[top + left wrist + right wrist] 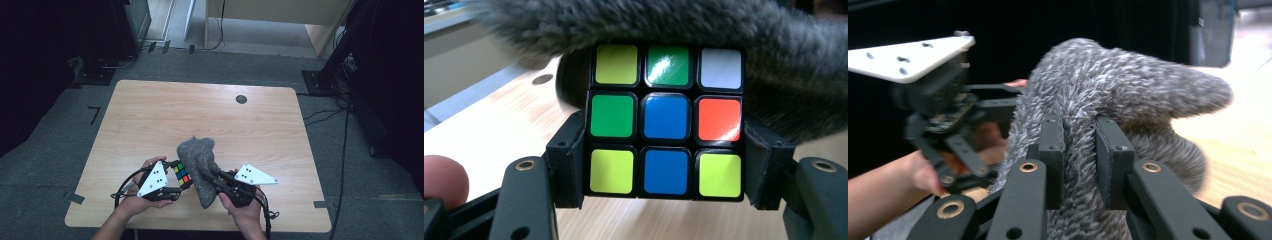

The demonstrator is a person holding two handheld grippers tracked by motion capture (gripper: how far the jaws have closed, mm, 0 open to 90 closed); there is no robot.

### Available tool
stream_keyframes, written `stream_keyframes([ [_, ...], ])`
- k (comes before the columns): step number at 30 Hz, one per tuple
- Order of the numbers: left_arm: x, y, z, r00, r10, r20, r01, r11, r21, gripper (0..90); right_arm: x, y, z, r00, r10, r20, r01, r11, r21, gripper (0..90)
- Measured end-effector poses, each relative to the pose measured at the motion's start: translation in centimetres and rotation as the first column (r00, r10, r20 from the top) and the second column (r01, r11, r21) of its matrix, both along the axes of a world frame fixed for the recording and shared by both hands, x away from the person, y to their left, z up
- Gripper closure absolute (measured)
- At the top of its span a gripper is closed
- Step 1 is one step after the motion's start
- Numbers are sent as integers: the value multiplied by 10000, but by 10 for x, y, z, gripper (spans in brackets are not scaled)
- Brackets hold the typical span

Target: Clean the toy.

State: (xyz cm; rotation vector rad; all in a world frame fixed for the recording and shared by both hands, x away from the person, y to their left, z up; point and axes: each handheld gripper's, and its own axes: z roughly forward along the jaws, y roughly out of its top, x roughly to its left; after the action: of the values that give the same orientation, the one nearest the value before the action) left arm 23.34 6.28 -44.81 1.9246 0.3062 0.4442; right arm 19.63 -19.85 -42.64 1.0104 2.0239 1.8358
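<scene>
The left gripper [176, 181] is clamped on a scrambled puzzle cube [666, 121], one black pad pressed flat against each side of it, so the cube sits square between the jaws with its coloured face turned toward that gripper's camera. Directly beyond the cube, and draped over its top edge, hangs a fuzzy grey pouch [198, 167]. The right gripper [1079, 165] pinches a fold of that grey fabric [1108, 95] between its nearly closed jaws, holding it up off the wooden table [150, 115].

The work looks to be sliding the cube into the pouch. I can't make out from here where the pouch's mouth is; it may be just ahead of the cube, under the overhanging fur. To do this well, the right gripper should lift and pull its fold away from the left, keeping the opening stretched wide, while the left pushes the cube straight ahead, flat face first, without loosening its hold until the fabric covers most of it.
</scene>
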Motion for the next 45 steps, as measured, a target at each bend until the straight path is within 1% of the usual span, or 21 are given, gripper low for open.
stream_keyframes([
  [1,-1,0,3,10000,-62,-46,61,9996,-269,342,0,2,-1,9999,-125,69,126,9997,-231,768],
  [2,-1,1,3,10000,-87,-45,85,9994,-345,342,1,0,-2,9998,-187,-3,187,9998,-106,771],
  [4,0,6,5,9997,-177,-189,163,9973,-716,342,8,-7,-8,9970,-584,-504,579,9983,-118,780],
  [5,0,6,5,9997,-177,-189,163,9973,-716,342,11,-12,-11,9945,-810,-657,806,9967,-82,785],
  [6,2,10,8,9986,-339,-400,289,9926,-1182,342,14,-16,-15,9919,-890,-907,904,9958,112,787],
  [7,2,10,8,9986,-339,-400,289,9926,-1182,342,16,-20,-18,9902,-865,-1096,906,9953,332,789],
  [9,2,11,9,9982,-419,-431,350,9881,-1500,342,17,-22,-20,9917,-542,-1169,643,9944,842,790],
  [11,1,10,9,9974,-493,-531,398,9852,-1668,342,17,-18,-20,9932,-154,-1151,260,9955,907,796],
  [13,2,11,8,9972,-481,-569,379,9849,-1690,342,17,-14,-23,9914,-79,-1304,213,9946,1016,802],
  [16,2,11,8,9966,-500,-656,369,9818,-1864,341,22,-15,-31,9796,402,-1967,-107,9888,1488,802],
  [18,1,10,10,9962,-568,-666,417,9769,-2095,342,24,-10,-36,9708,795,-2263,-452,9872,1528,802],
  [21,1,12,12,9973,-532,-505,423,9797,-1961,341,23,5,-45,9608,1032,-2574,-796,9917,1006,802],
  [24,3,14,11,9976,-398,-561,283,9809,-1925,342,23,8,-46,9613,868,-2613,-688,9946,771,803],
  [27,3,13,9,9977,-386,-556,284,9843,-1740,342,22,-4,-38,9729,501,-2256,-222,9920,1246,804],
  [30,2,10,9,9963,-546,-657,410,9803,-1932,342,21,-15,-32,9791,395,-1994,-36,9841,1774,805],
  [33,0,8,9,9956,-646,-679,506,9803,-1909,342,22,-10,-39,9696,648,-2359,-186,9810,1933,810],
  [36,0,8,10,9953,-681,-693,531,9787,-1982,341,23,2,-49,9525,1050,-2860,-578,9839,1689,810],
  [38,1,9,11,9957,-651,-657,512,9796,-1944,342,23,7,-51,9473,1221,-2961,-813,9859,1465,810],
  [41,1,9,11,9970,-535,-559,427,9828,-1796,342,22,3,-45,9607,924,-2617,-622,9907,1213,809],
  [43,1,10,10,9969,-535,-571,427,9836,-1753,342,21,-5,-39,9712,699,-2277,-356,9878,1515,810],
  [45,2,10,9,9963,-569,-647,440,9816,-1857,342,21,-12,-34,9762,563,-2095,-180,9835,1801,811],
])
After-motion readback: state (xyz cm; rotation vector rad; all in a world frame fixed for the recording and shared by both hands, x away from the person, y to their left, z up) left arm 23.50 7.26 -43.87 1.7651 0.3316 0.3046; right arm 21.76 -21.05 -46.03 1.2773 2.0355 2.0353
